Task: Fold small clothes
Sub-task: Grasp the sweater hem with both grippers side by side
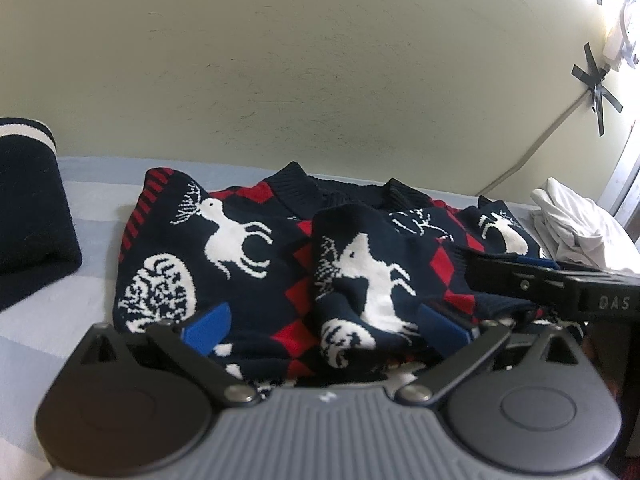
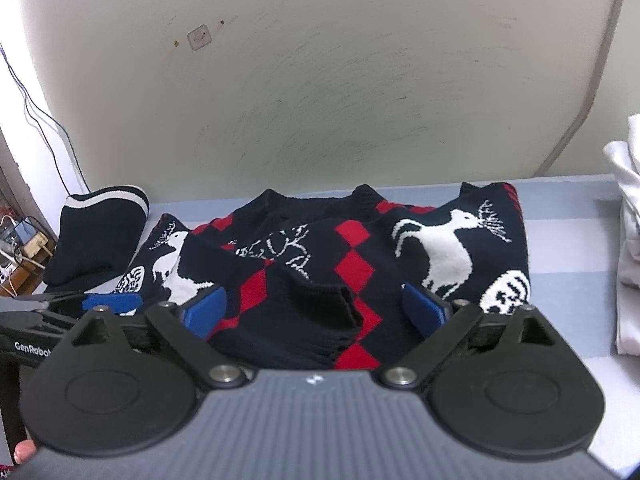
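- Reindeer sweater (image 1: 248,256) on striped bed sheet (image 1: 80,200), sleeves folded in, between dark folded garment (image 1: 32,216) and white cloth (image 1: 580,232).
- Left gripper (image 1: 326,322) and right gripper (image 2: 316,306): jaws wide, nothing pinched.
- Soft thick knit, floppy; best grabbed at hem corners.

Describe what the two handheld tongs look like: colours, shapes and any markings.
Both look alike. The left tongs and the right tongs each have a grey ribbed body, two round black discs at the sides, black linkage arms with silver rivets, and blue pads on the fingertips. White lettering shows on the black side housings: "DAS" on the right one, "GenRobot" cut off on the left. No cables or sleeves show.
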